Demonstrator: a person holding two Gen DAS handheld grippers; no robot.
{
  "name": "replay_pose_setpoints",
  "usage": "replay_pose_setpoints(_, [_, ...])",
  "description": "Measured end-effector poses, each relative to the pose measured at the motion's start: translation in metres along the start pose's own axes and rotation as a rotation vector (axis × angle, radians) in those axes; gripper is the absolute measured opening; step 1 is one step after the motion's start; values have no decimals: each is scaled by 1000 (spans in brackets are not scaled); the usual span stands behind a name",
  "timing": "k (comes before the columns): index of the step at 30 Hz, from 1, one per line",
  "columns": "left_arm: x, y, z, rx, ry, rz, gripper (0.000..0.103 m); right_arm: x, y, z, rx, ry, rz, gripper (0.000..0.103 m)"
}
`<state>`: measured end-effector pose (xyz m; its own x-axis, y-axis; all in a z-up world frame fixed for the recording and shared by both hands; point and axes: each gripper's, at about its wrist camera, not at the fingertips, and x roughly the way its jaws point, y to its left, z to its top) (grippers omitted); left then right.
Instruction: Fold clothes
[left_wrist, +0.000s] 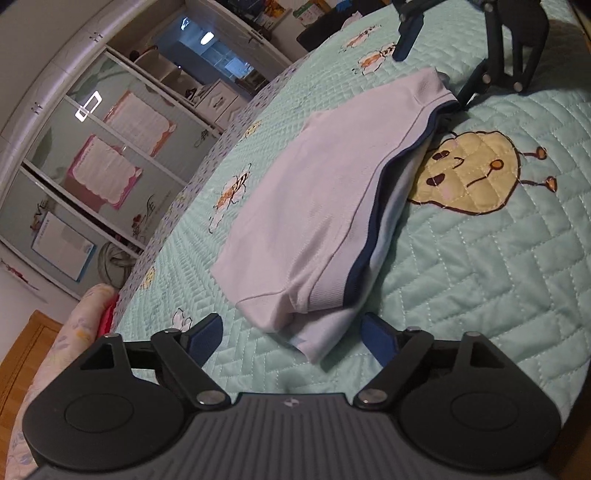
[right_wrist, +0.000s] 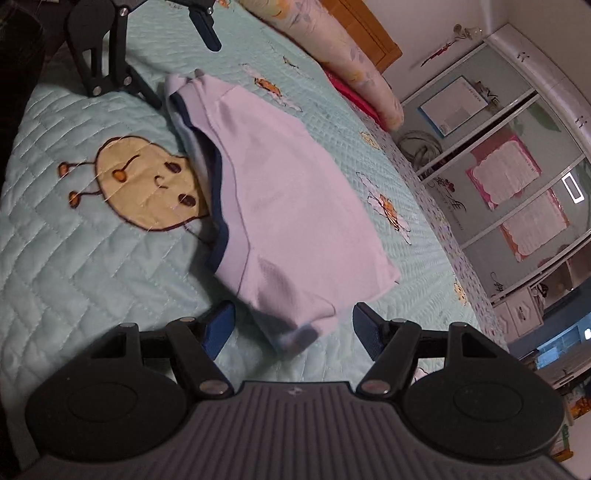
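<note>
A folded pale lilac garment (left_wrist: 317, 206) with a dark blue trim lies on the bed's mint quilted bedspread (left_wrist: 480, 280), one edge overlapping the yellow cartoon patch (left_wrist: 469, 173) sewn into the quilt; the left gripper (left_wrist: 291, 332) sits low at one end of the garment, its blue-padded fingers spread wide with the corner of the fabric between them, nothing pinched; the right gripper (right_wrist: 293, 328) faces it from the opposite end, likewise spread, empty; a mirrored wardrobe (right_wrist: 517, 177) stands beyond the bed.
</note>
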<state>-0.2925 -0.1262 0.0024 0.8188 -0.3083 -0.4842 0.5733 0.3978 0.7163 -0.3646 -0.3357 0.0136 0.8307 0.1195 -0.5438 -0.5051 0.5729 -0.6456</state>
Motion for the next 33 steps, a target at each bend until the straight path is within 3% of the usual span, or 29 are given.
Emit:
replay_pose_setpoints(2, [6, 5, -1, 3, -10, -5, 102, 2, 0, -2, -29, -8, -5, 71])
replay_pose_setpoints(3, [9, 9, -1, 3, -10, -12, 103, 0, 1, -3, -53, -9, -13, 72])
replay_pose_setpoints(10, [19, 6, 2, 58, -36, -60, 103, -7, 7, -13, -189, -19, -50, 72])
replay_pose_setpoints(16, [16, -3, -2, 136, -115, -19, 101, 6, 10, -10, -197, -91, -99, 72])
replay_pose_setpoints(19, [9, -14, -5, 206, -173, -14, 91, 5, 7, -14, -182, -130, -105, 72])
replay_pose_setpoints(21, [12, -13, -4, 210, -169, -47, 82, 2, 5, -17, -174, -149, -104, 72])
replay_pose_setpoints(22, [15, -12, -3, 218, -154, -70, 68, 1, 5, -18, -175, -154, -99, 70])
replay_pose_setpoints(23, [18, -12, -2, 228, -137, -95, 44, 1, 5, -18, -179, -156, -91, 69])
replay_pose_setpoints(25, [25, -13, 1, 259, -105, -135, 21, 2, 5, -17, -200, -160, -72, 51])
replay_pose_setpoints(26, [26, -14, 1, 282, -107, -131, 19, 4, 7, -16, -222, -158, -67, 45])
replay_pose_setpoints(28, [26, -14, 3, 294, -101, -122, 17, 5, 12, -14, -271, -154, -61, 24])
replay_pose_setpoints(33, [19, -1, 12, 256, -111, -45, 14, -5, 11, -9, -255, -184, -110, 10])
